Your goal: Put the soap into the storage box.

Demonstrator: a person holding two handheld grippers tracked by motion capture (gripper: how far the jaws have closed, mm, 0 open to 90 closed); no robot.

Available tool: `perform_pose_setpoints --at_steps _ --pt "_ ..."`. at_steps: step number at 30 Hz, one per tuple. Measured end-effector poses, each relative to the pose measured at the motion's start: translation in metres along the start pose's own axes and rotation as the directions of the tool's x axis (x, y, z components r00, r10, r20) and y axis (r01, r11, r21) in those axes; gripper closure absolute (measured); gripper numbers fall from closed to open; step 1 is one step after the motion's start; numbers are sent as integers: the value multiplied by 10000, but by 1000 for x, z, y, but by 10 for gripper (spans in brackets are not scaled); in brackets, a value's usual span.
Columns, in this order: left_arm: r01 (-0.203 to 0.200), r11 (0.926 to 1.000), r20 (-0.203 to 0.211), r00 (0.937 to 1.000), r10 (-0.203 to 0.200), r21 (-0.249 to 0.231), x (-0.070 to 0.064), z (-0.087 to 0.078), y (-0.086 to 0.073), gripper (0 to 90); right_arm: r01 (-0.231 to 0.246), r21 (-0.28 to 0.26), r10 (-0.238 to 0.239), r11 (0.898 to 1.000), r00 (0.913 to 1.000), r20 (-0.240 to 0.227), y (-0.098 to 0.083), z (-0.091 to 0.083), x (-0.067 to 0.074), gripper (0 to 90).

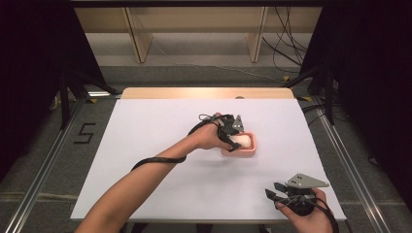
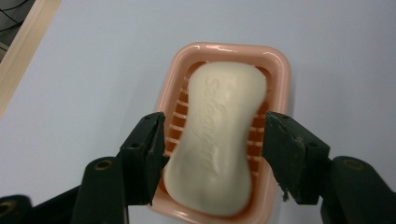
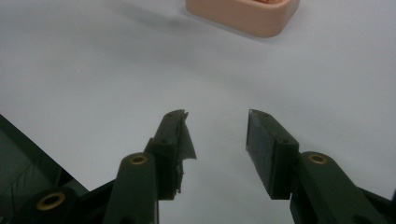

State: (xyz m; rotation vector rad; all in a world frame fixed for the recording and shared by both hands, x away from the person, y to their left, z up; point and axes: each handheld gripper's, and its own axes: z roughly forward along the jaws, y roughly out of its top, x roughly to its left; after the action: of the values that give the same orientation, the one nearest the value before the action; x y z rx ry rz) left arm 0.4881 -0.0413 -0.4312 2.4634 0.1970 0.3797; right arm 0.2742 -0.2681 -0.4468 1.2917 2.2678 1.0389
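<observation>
Now left gripper (image 2: 212, 140) half open around soap (image 2: 219, 140), pads apart.

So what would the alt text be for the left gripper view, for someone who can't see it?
A cream bar of soap lies in a pink slotted soap dish on a white table, seen from close above. The left gripper straddles the bar, its two black jaws open, with a gap visible on the right side.
</observation>
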Motion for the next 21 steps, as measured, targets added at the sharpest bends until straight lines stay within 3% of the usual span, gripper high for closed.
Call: perform_pose_setpoints --at_steps 4,5,6,9,13,15,17,19,21 --pt "-27 9997 74 10000 29 -261 -6 -18 -4 368 83 24 -83 10000 9999 -72 0 2 -1 569" --pt "27 9994 83 10000 -25 -348 -8 -23 -5 364 388 -16 -388 9992 9992 -44 -1 3 -2 567" --pt "9 9992 68 10000 -7 -411 -9 -28 -7 361 88 126 -87 9999 10000 -44 0 2 0 566" --pt "10 9986 -39 10000 -12 -531 -15 -45 -15 359 313 -55 -313 9995 9994 -129 0 3 -1 564" --pt "132 9979 -249 9996 -148 -638 -23 -69 -30 357 118 112 -117 9999 9999 -95 1 3 1 560" --pt "393 9970 -313 9987 -414 -661 -27 -79 -40 357 123 92 -122 9999 9999 -93 1 4 2 558" --pt "447 9968 -457 9978 -478 -663 -29 -89 -50 357 450 16 -450 9990 9989 -97 1 6 -1 555" --pt "767 9948 -570 9951 -805 -670 -34 -98 -62 357 5 172 -2 9999 9998 -195 2 6 2 554" --pt "1029 9921 -656 9920 -1076 -720 -37 -108 -73 355 31 174 -28 9998 9999 -170 2 6 1 551"
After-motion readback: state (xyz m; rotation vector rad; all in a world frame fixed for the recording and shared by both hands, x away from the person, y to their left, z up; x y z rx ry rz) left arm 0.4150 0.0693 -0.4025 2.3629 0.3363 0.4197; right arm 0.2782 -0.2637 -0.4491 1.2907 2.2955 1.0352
